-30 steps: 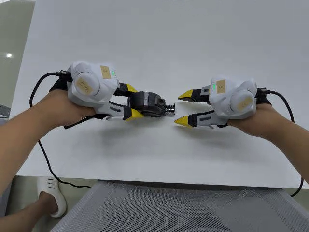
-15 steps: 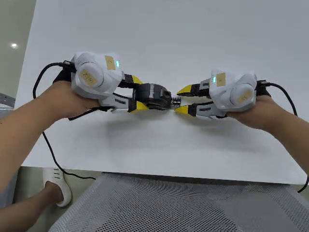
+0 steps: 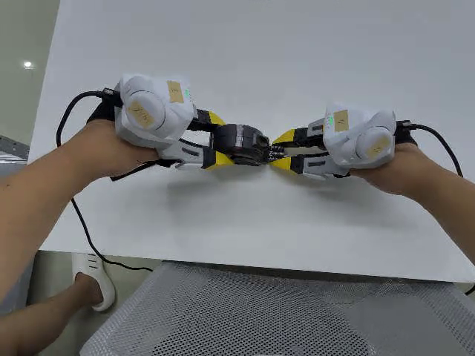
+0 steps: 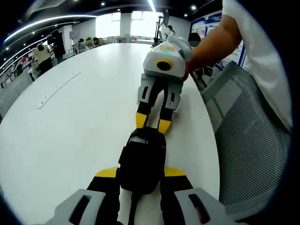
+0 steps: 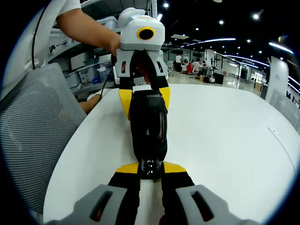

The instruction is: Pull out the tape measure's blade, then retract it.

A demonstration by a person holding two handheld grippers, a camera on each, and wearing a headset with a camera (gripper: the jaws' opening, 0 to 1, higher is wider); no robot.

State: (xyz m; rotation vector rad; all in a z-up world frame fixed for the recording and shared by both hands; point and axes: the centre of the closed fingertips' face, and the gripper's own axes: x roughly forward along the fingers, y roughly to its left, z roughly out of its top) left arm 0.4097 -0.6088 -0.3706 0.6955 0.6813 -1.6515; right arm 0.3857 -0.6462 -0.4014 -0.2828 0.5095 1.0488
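Cable: a thin black cable [image 3: 74, 215] trails behind your left gripper, down past the table edge.
Left gripper: your white left gripper with yellow-tipped black jaws [image 3: 217, 139] [image 4: 140, 172] [image 5: 144, 98] is clenched on the case of the tape measure, one jaw on each side of it.
Tape measure: the black, rounded plastic tape measure [image 3: 241, 144] [image 4: 142, 157] [image 5: 148, 124] sits between the left gripper's jaws, and its mouth end pokes out past their tips towards your right gripper.
Blade tip: the small metal blade tip [image 3: 272, 152] [image 5: 150, 165] lies right against the case mouth, just in front of the left jaws and between the tips of the right jaws.
Right gripper: your matching white right gripper [image 3: 281, 150] [image 4: 152, 123] [image 5: 150, 168] faces the left one nose to nose, with its jaws pinched in on the blade tip and nearly touching the case.
Table: the plain white tabletop [image 3: 260, 59] spreads beneath and beyond both grippers, with their shadow on it just below them.
Chair: a grey mesh chair [image 3: 260, 311] is nearer you than both grippers, below the table's front edge.
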